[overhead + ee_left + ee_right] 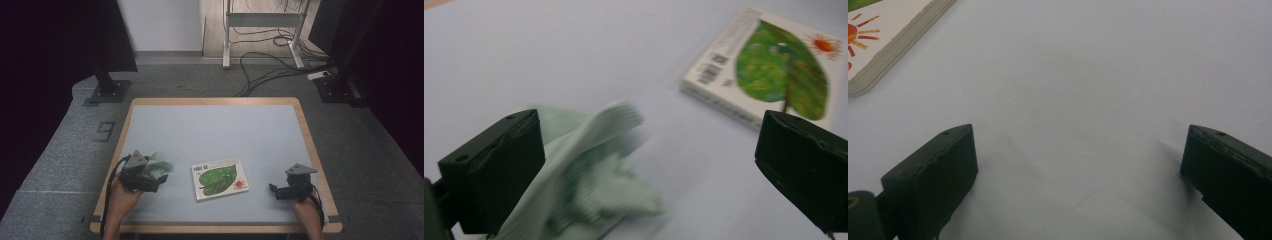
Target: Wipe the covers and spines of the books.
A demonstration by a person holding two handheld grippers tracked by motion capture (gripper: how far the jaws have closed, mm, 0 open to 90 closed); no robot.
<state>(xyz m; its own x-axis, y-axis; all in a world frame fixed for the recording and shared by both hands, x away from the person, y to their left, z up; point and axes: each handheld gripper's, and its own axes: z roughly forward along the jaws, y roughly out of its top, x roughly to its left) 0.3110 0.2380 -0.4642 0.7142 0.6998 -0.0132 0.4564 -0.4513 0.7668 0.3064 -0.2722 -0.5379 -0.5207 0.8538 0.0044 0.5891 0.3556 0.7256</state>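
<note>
On the table's near left, the wide-open left gripper hovers just over the pale green paper, the open right gripper well apart

A pale green cloth, crumpled and blurred, lies on the table's near left. Right of it, apart, a white book with a green leaf cover lies flat.

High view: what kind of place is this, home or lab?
Likely a lab or recording room, not a home. A bare table stands on grey carpet, black stands flank it, and loose cables run under a desk frame behind.
</note>
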